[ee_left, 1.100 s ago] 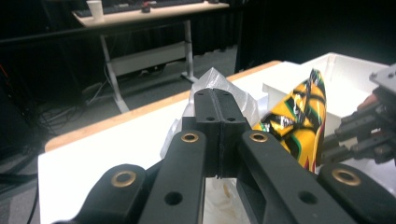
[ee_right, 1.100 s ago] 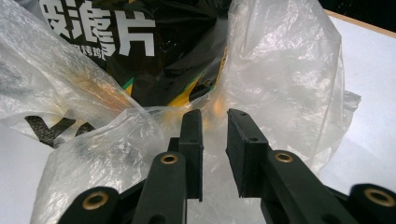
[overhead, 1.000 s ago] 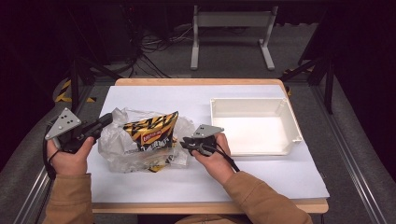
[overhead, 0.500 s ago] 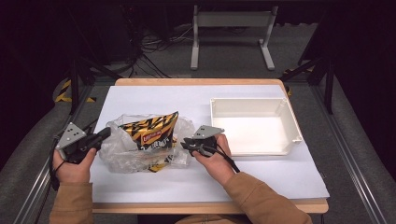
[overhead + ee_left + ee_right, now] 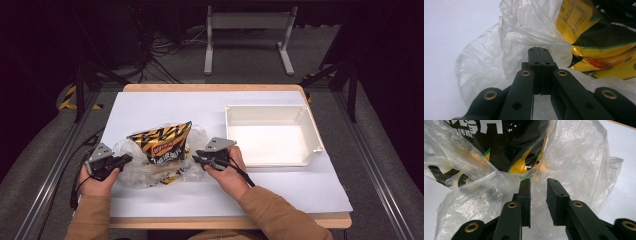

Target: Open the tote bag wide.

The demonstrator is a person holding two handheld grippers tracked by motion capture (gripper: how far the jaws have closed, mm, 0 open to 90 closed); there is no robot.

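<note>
parted fingers point(image 5: 557, 195), clear plastic bag point(image 5: 579, 157)

A wooden bench point(image 5: 210, 88) under a white sheet point(image 5: 165, 107) stands on grey carpet point(image 5: 250, 65). Beyond it, a white metal frame point(image 5: 247, 22), tangled cables point(image 5: 160, 47), and dark surroundings.
</note>
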